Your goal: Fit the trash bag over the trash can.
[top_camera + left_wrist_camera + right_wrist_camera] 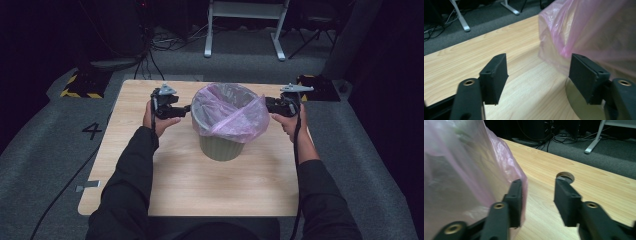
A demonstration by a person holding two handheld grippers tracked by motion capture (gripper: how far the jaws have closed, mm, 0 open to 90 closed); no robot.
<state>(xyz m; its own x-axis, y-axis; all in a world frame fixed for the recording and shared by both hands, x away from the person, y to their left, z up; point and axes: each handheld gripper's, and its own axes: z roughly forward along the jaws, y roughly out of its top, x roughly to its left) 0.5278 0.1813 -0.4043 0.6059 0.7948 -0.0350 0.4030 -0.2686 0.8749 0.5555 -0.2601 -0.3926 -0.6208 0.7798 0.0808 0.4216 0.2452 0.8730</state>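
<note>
Bin base partly hidden under the overhanging bag in the high view; what is inside the liner is too hazy to make out. In the left gripper view the bin and bag are cut off at the right edge; in the right gripper view the bag runs off the left edge and is blurred. One pale green waste bin (220, 145) stands at the middle of the wooden table (200, 190), lined with one pink plastic bag (235, 112) that is draped over the rim and hangs down the outside. Two grippers, one per hand. Left gripper (186, 109) sits just beside the bin's left side, jaws spread apart with nothing between them; in its own view (537, 77) the right-hand jaw is close against the hanging bag film, contact cannot be told, not gripping. Right gripper (266, 104) sits at the bin's right side by the bag's loose corner; in its own view (537, 200) jaws are parted, the left-hand jaw lies against the bag's edge, the gap between the pads holds only bare table, so released, nothing clamped. One round hole (565, 176) in the tabletop shows beyond the right jaws. Two dark sleeves enter from the bottom in the high view.
</note>
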